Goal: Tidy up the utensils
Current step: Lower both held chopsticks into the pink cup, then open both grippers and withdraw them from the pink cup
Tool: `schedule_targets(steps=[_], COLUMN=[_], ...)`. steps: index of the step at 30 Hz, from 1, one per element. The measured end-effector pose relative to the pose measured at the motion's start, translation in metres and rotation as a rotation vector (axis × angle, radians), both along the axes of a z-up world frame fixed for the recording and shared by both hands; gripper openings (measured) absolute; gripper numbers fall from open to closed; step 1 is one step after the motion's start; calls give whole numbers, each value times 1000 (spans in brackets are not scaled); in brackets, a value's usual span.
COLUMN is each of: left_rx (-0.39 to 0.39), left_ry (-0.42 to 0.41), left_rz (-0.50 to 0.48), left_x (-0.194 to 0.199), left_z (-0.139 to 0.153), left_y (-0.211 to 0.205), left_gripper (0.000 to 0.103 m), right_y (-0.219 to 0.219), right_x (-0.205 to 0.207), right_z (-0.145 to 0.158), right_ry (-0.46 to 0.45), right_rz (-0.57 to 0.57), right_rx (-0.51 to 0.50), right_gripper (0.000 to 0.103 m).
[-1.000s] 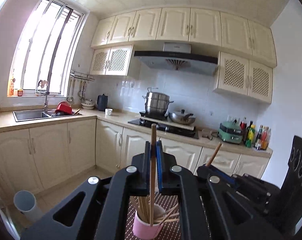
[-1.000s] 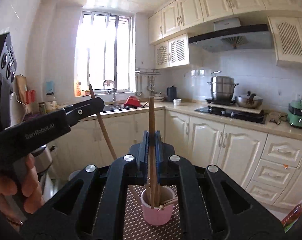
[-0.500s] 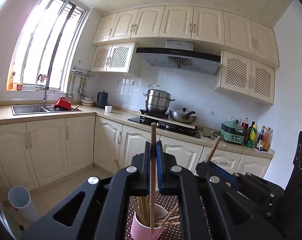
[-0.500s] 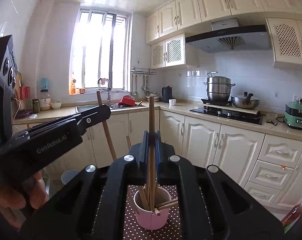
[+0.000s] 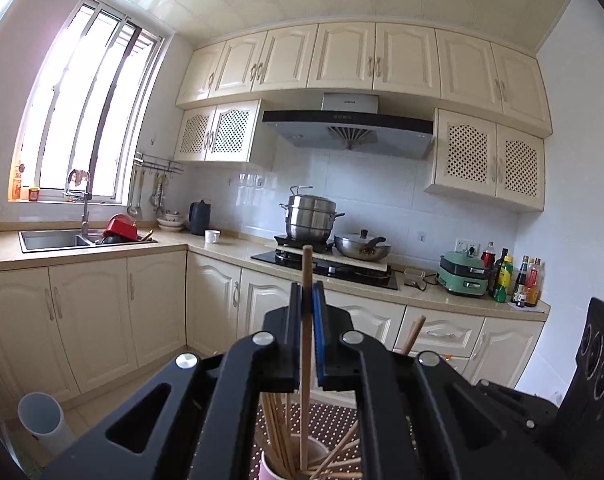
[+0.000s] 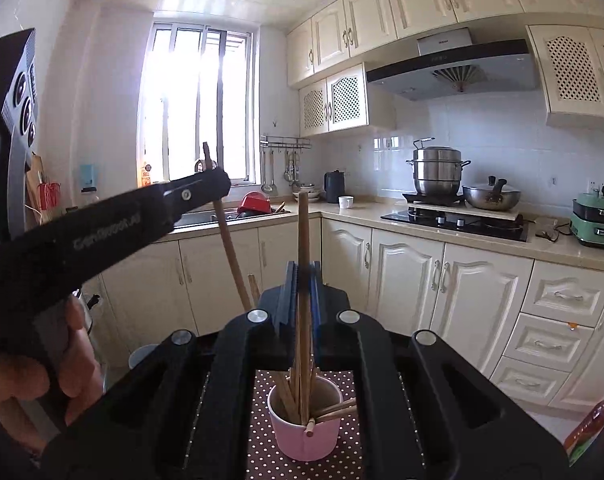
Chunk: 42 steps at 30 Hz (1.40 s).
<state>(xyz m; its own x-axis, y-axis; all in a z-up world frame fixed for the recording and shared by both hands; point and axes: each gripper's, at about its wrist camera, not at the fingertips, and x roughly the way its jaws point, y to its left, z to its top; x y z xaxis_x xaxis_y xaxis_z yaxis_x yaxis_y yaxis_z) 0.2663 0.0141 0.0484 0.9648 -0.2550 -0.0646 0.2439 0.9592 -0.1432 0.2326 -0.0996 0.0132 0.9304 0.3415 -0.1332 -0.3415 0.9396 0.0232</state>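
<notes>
The round pink cup (image 6: 305,426), already bristling with thin wooden chopsticks, stands on the brown polka-dotted mat (image 6: 270,456) directly below and just ahead of our right claw (image 6: 302,276); in the left wrist view only its rim shows, beneath our left claw (image 5: 306,292).

We judge the main risk to be a jam: the lower end of either held stick could catch on the slanted chopsticks crossing the cup's mouth, so a release would leave it propped on the rim or tipped out onto the mat; pushing down against them might also tip the light cup. With both claws over one small opening, the two sticks may also knock each other.

Our right claw is clamped on an upright wooden chopstick (image 6: 303,240), its tip down inside the cup; our left claw is likewise pinched tight on its own wooden chopstick (image 5: 306,320), its lower end at the cup's mouth.
</notes>
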Motion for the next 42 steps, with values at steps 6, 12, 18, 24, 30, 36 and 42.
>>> schedule_targets(steps=[6, 12, 18, 24, 30, 36, 42], left_rx=[-8, -3, 1, 49, 69, 71, 48], left_ry=[-51, -36, 19, 109, 181, 211, 245], left_rz=[11, 7, -5, -21, -25, -46, -54], left_x=[2, 12, 23, 32, 40, 42, 41], left_z=[2, -11, -32, -59, -85, -103, -105], left_y=[-6, -9, -6, -7, -6, -4, 5], left_gripper=[6, 6, 6, 6, 6, 6, 35], right_y=[-3, -2, -3, -1, -1, -2, -4], right_x=[5, 7, 12, 16, 16, 13, 14], right_z=[-5, -11, -18, -30, -41, -42, -40], right_ry=[14, 25, 53, 86, 99, 101, 110], right_rz=[3, 9, 20, 23, 14, 9, 5], right_rx=[11, 13, 11, 2, -16, -19, -12], right_gripper=[6, 6, 6, 6, 6, 6, 7])
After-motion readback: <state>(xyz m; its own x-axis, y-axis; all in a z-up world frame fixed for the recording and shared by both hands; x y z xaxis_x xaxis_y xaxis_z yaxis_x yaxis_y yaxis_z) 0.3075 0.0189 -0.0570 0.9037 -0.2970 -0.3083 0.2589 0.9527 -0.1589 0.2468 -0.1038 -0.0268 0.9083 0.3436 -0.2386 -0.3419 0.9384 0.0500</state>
